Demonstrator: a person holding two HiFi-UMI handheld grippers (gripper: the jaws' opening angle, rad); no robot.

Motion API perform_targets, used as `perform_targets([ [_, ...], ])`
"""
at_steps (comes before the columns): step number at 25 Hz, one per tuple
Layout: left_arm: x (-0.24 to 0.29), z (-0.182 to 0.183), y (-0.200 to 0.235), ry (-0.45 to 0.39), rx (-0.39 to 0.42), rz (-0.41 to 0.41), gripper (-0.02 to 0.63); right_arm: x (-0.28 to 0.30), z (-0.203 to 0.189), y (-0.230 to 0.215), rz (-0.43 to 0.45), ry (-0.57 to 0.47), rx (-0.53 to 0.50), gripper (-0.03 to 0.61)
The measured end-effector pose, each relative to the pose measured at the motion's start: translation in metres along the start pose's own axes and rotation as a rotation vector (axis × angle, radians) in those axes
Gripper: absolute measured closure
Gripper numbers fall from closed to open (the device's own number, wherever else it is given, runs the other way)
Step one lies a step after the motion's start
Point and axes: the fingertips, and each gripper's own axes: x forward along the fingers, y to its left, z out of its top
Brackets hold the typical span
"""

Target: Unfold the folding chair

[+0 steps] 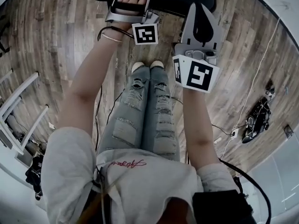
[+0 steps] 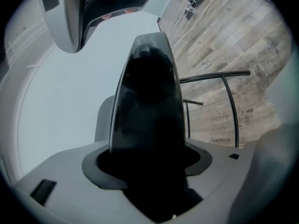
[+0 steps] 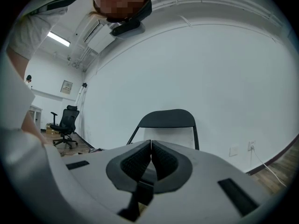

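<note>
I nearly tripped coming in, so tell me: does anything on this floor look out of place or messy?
Yes. A thin pale cable trails loose across the wooden floor on the person's right, and a dark tangle of gear lies beside it. A black cable also snakes past the person's legs.

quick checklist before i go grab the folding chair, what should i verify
1. Sight of the folding chair: it stands straight ahead of the right gripper, by the white wall: ok.
2. Chair folded or open: the gripper body hides its lower part: cannot tell.
3. The right gripper ready to grasp: jaws together with nothing between them: not ok.
4. The left gripper ready to grasp: a dark mass fills the middle of its view and no gap can be read: cannot tell.
5. Floor by the shoes: the white cable lies off to the right, apart from them: ok.
</note>
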Motion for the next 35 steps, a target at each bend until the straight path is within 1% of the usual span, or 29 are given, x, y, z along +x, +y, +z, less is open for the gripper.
perform_targets([
  [2,-0.01,0.001,-0.013,-0.009,-0.023,0.017,0.29,-0.014,-0.01,0.007,-0.002,-0.006,-0.004,0.561],
  [5,-0.024,0.007,-0.028,-0.041,-0.114,0.028,0.299,-0.033,-0.025,0.006,-0.055,-0.014,0.019,0.561],
  [7,-0.034,0.009,-0.035,-0.036,-0.15,0.019,0.311,-0.046,-0.036,0.009,-0.074,-0.011,0.021,0.561],
  [9,-0.042,0.01,-0.043,-0.03,-0.143,0.019,0.313,-0.055,-0.047,0.018,-0.073,-0.004,0.006,0.561],
  [12,-0.061,0.011,-0.063,-0.053,-0.116,0.01,0.321,-0.065,-0.065,0.032,-0.061,0.017,-0.004,0.561],
  [15,-0.083,0.014,-0.099,-0.064,-0.078,-0.018,0.319,-0.077,-0.077,0.042,-0.047,0.024,-0.013,0.561],
  [18,-0.103,0.01,-0.136,-0.044,-0.035,-0.013,0.315,-0.091,-0.088,0.05,-0.018,0.022,-0.035,0.561],
  [19,-0.107,0.007,-0.146,-0.045,-0.02,-0.006,0.309,-0.095,-0.091,0.049,-0.015,0.015,-0.045,0.561],
  [21,-0.111,-0.001,-0.165,-0.056,-0.003,0.001,0.263,-0.101,-0.098,0.048,-0.022,0.001,-0.044,0.561],
  [22,-0.115,-0.004,-0.172,-0.061,-0.008,0.0,0.264,-0.106,-0.104,0.048,-0.024,-0.002,-0.034,0.561],
  [26,-0.12,-0.003,-0.175,-0.064,-0.046,0.015,0.265,-0.119,-0.126,0.052,-0.011,0.002,-0.019,0.561],
  [29,-0.12,-0.001,-0.171,-0.09,-0.077,0.057,0.265,-0.118,-0.136,0.064,0.009,-0.001,-0.025,0.561],
  [33,-0.123,-0.001,-0.169,-0.128,-0.072,0.09,0.265,-0.122,-0.141,0.083,0.062,-0.024,-0.028,0.56],
  [35,-0.128,0.0,-0.168,-0.173,-0.059,0.126,0.265,-0.125,-0.147,0.091,0.094,-0.028,-0.009,0.56],
])
